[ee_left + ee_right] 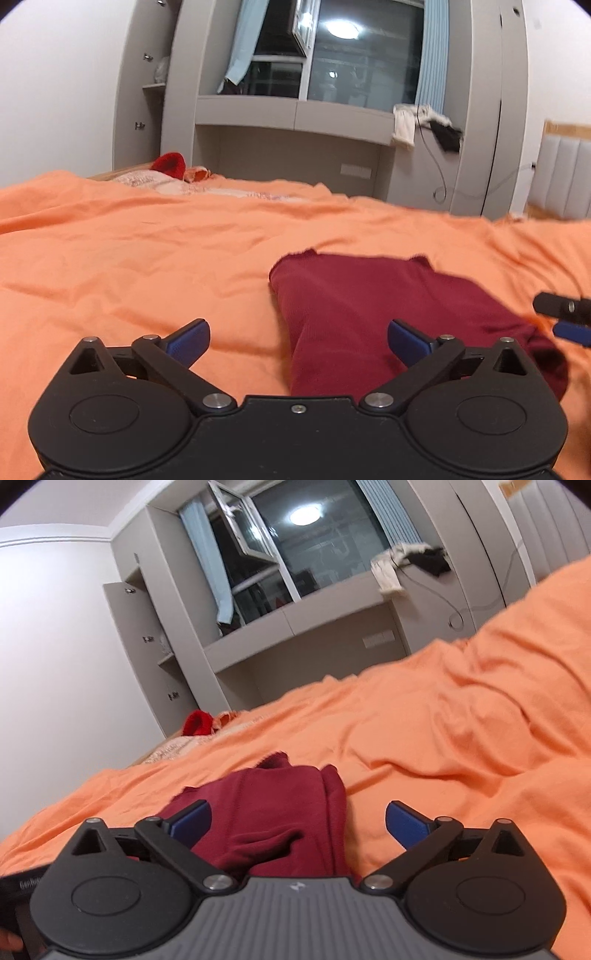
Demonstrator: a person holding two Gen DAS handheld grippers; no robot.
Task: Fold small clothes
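A dark red knitted garment lies folded on the orange bedspread. My left gripper stands wide open just above the garment's near left edge, and its blue pads touch nothing. In the right wrist view the same garment lies bunched under my right gripper, which is also wide open with the cloth lying loose between and below its fingers. The right gripper's tip shows at the right edge of the left wrist view, beside the garment.
A bright red item and pale pink clothes lie at the bed's far left. Grey cabinets and a window stand behind the bed. A padded headboard is at the right. The orange bedspread is wrinkled.
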